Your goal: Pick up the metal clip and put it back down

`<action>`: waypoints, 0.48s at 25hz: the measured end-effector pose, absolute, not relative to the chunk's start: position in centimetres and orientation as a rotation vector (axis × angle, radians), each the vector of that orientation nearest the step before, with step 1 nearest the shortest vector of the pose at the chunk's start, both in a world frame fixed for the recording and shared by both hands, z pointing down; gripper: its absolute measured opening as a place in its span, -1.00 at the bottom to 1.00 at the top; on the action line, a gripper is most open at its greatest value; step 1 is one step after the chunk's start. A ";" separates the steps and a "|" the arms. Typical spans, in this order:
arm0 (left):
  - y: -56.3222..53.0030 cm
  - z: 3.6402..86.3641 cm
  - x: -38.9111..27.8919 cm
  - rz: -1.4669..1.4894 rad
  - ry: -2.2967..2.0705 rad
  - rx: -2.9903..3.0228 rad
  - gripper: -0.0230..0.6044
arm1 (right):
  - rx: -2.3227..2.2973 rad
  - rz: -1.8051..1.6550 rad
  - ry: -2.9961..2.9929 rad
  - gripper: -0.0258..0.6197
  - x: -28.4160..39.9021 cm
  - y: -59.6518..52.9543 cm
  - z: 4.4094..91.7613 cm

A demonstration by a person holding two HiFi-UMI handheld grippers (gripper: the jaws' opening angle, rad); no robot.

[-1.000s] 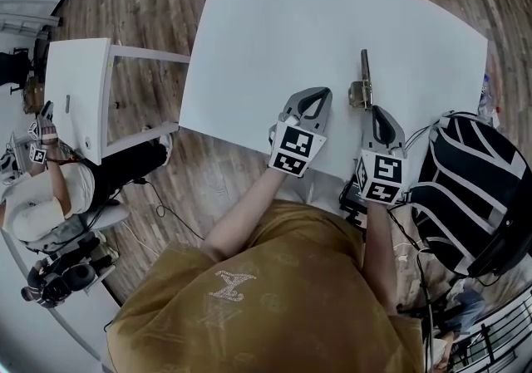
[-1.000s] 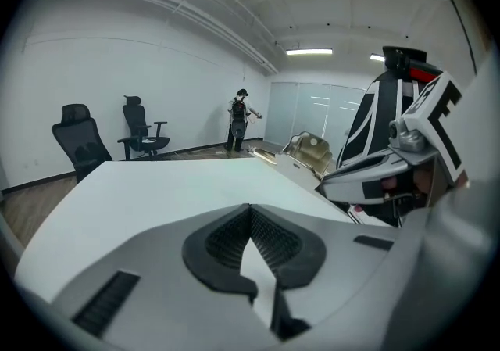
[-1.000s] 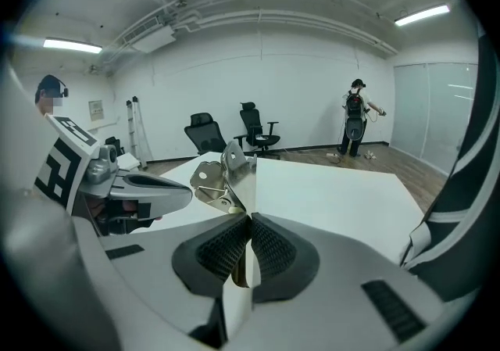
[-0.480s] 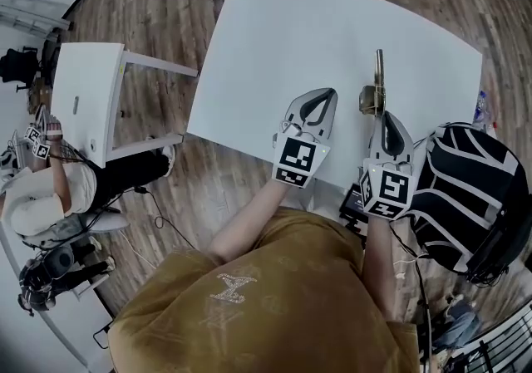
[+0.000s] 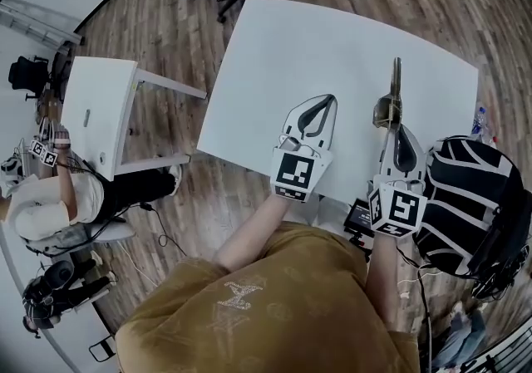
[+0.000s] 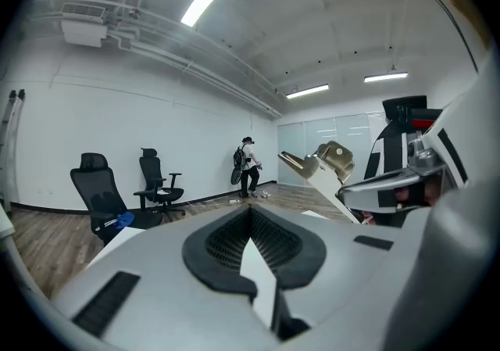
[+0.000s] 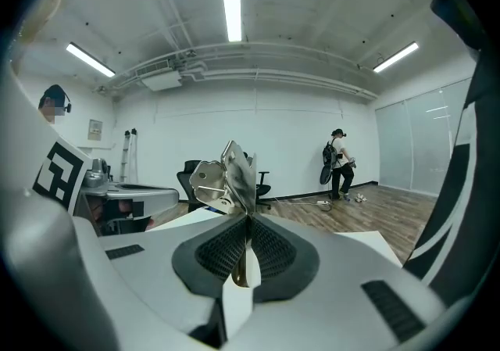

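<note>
Where the head view looks down, a wood plank floor [image 5: 166, 22] carries a large white table [image 5: 332, 39] with a smaller white side table [image 5: 96, 110] off to the left. In the gripper views the room has white walls, strip lights on the ceiling, black office chairs [image 6: 94, 185] and a person standing far off with a backpack [image 7: 338, 162].

At the table's near edge, the wearer's mustard shirt [image 5: 274, 313] has a pale emblem of crossed letters on it. Each gripper carries a cube with black-and-white square markers.

Left of the clip, the left gripper [image 5: 329, 100] lies over the tabletop, its jaws brought together with nothing between them. The right gripper [image 5: 396, 127] is over the table's near right part, its jaws clamped on the lower edge of the metal clip [image 5: 391, 97].

Rising out of the right gripper's pads, the clip [image 7: 226, 181] is shiny, pale silver-gold folded sheet metal, with a flat plate, a round hole and a bent wire handle on its left side. Seen from the left gripper, it [image 6: 324, 163] sits up off the tabletop.
</note>
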State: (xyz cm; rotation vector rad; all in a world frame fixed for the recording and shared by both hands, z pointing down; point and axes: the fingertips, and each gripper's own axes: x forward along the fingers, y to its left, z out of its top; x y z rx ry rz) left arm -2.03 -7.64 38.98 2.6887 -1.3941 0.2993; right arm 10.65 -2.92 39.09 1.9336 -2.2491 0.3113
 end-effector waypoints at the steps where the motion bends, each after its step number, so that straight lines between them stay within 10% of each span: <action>1: -7.7 38.7 -2.1 0.294 -1.399 2.692 -0.91 | 1.942 0.308 -2.252 -0.84 10.7 -3.0 38.8; 12: -8.1 34.8 -2.0 0.183 -1.439 2.737 -0.91 | 2.032 0.183 -2.294 -0.84 11.3 -3.2 34.0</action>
